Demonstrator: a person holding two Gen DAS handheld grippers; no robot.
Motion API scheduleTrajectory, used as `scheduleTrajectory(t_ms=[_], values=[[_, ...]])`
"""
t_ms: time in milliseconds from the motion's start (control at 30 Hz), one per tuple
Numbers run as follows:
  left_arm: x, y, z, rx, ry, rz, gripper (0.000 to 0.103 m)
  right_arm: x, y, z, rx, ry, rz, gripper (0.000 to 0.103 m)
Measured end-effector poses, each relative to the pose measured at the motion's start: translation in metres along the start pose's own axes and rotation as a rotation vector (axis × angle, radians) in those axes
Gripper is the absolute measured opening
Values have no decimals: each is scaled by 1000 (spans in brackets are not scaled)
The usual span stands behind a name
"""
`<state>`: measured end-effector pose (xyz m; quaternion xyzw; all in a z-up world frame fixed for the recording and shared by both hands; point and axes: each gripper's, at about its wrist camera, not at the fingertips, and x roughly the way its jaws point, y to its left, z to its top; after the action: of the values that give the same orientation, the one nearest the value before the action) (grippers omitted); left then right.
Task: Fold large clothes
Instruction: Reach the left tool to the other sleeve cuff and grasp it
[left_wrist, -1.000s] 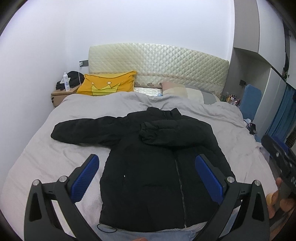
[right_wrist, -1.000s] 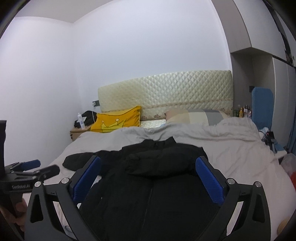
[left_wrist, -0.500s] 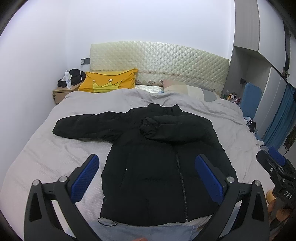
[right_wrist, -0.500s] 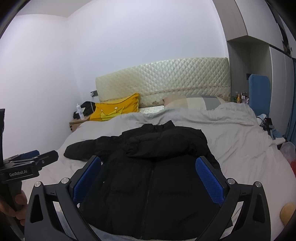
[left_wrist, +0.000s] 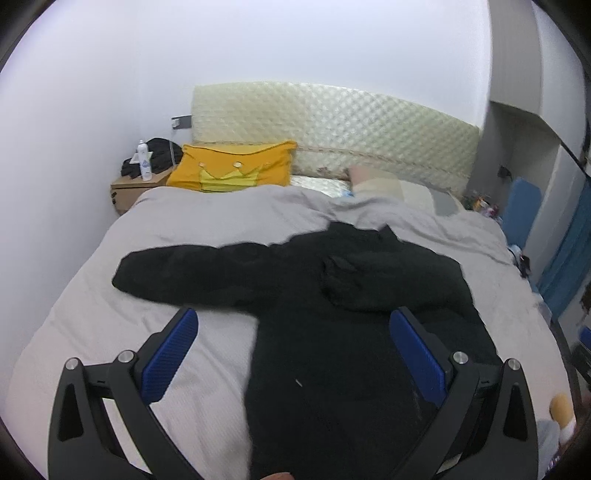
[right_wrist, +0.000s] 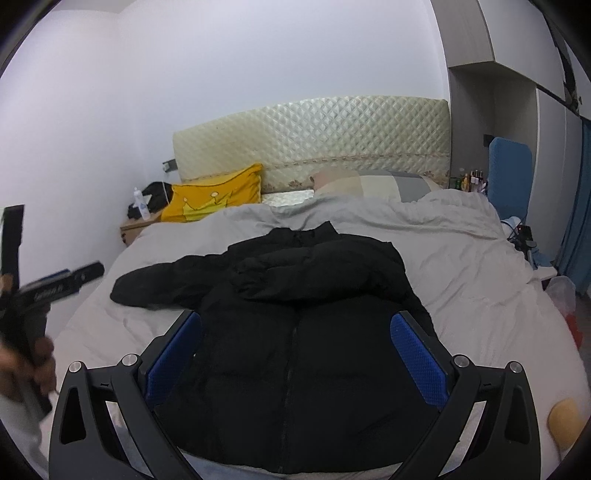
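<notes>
A black puffer jacket (left_wrist: 354, 332) lies front up on the grey bed cover (left_wrist: 110, 325), zipped, collar toward the headboard. Its left sleeve (left_wrist: 192, 273) stretches out to the left; its right sleeve (left_wrist: 388, 280) is folded across the chest. The jacket also shows in the right wrist view (right_wrist: 295, 350). My left gripper (left_wrist: 293, 354) is open and empty, hovering over the jacket's left side. My right gripper (right_wrist: 295, 354) is open and empty above the jacket's lower front. The left gripper shows at the left edge of the right wrist view (right_wrist: 51, 288).
A yellow crown pillow (left_wrist: 232, 173), a striped pillow (right_wrist: 373, 184) and a quilted headboard (left_wrist: 332, 122) are at the far end. A nightstand (left_wrist: 136, 188) with a bottle is at the far left. A blue chair (right_wrist: 509, 173) and wardrobe stand at the right.
My left gripper has moved forward and left over the jacket, blurring its view. My right gripper has risen and tilted down, so the whole jacket shows. Both stay open.
</notes>
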<state>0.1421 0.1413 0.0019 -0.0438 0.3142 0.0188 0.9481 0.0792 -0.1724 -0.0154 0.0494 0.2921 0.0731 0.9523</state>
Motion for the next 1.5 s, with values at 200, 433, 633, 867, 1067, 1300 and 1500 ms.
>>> scheduleTrajectory(t_ms=[200,433,633,867,1067,1300,1500], values=[[65,63,29,-83,4,50,103,13,21,20,-38,43,-21,103],[156,126,30,-120,89,85,103,29,47,50,-83,56,-5,103],[216,183,11,-212,163,92,103,57,51,67,-32,100,31,103],[269,249,-11,-365,203,84,103,108,60,82,3,157,32,103],[311,289,-26,-459,235,66,102,152,71,93,-11,179,-14,103],[339,329,-50,-632,235,9,102,197,85,92,-4,244,-30,103],[352,355,-60,-757,177,-35,99,221,99,71,-19,293,-24,103]])
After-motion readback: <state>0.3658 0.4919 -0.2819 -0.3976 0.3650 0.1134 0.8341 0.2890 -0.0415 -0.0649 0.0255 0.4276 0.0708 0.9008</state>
